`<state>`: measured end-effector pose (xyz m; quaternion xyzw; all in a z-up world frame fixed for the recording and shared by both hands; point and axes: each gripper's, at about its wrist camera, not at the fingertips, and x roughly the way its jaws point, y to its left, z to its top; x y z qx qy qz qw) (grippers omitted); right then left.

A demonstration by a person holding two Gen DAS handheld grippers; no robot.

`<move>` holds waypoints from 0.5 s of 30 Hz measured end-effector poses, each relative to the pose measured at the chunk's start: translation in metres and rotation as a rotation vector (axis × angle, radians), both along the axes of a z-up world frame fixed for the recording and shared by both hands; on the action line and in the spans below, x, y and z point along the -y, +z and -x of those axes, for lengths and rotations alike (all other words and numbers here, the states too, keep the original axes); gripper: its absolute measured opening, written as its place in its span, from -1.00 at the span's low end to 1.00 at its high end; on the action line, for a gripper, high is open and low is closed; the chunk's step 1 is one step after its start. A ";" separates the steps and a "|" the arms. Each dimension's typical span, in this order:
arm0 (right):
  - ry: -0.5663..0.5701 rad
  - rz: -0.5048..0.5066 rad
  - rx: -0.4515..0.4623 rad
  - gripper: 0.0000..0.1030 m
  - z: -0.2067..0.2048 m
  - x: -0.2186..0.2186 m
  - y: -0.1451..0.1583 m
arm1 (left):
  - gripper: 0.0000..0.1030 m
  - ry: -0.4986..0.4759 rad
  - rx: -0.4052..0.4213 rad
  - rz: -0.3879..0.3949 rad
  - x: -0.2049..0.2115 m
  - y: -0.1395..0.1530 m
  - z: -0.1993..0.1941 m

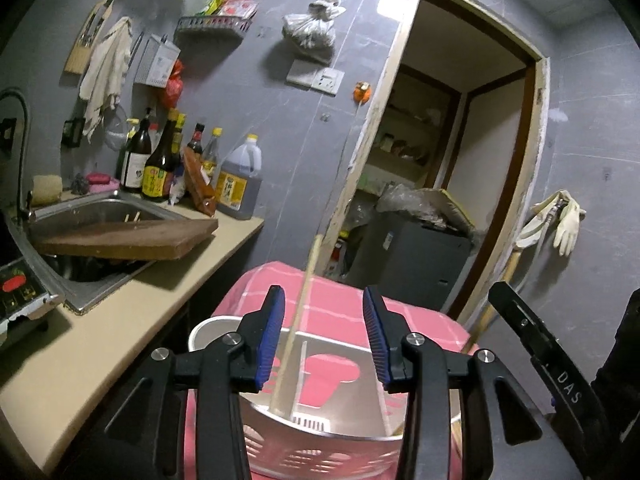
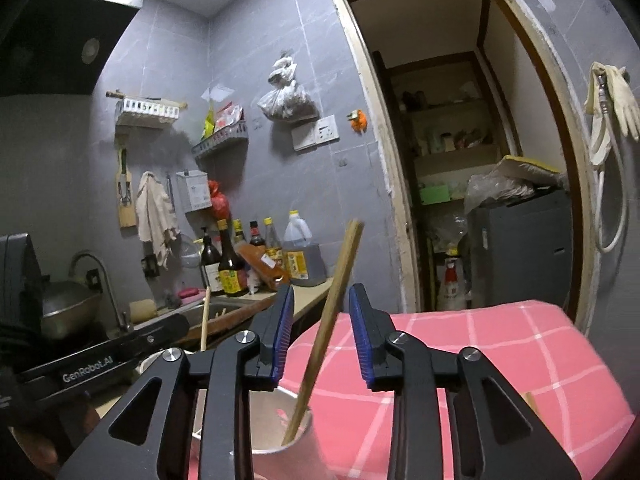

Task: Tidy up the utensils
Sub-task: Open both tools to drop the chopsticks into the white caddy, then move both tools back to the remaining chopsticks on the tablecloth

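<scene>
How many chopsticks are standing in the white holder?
2, as far as I can see. One chopstick leans in the left part of the white holder. The second chopstick leans in its right end. More may be hidden inside.

Right gripper (image 2: pixel 320 332): jaws apart, blue pads (image 2: pixel 283 332) facing each other across the gap, nothing clamped.
Chopstick (image 2: pixel 326 332): brown stick between the pads, touching neither; tilted, top toward the right; lower end inside the holder.
Utensil holder (image 2: pixel 294 446): pale cup, near, on the cloth.
Cloth (image 2: pixel 480 360): pink, white check lines, right of centre.
Second stick (image 2: pixel 205 318): thin, pale, upright, to the left.
Left gripper (image 2: pixel 100 360): black arm, lettered "GenRobot.AI", near left; jaws hidden.
Bottles (image 2: pixel 256 260): clustered on the far counter.
</scene>
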<state>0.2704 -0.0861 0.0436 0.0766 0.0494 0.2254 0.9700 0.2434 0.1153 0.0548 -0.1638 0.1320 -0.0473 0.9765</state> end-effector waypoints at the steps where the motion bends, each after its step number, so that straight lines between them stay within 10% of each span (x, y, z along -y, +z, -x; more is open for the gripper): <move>1: -0.006 -0.002 0.011 -0.21 0.003 0.004 0.003 | -0.18 0.001 0.010 -0.003 0.003 0.003 0.003; 15: -0.146 0.067 0.098 1.00 0.054 0.086 0.026 | 0.66 -0.055 0.140 -0.071 0.060 0.030 0.040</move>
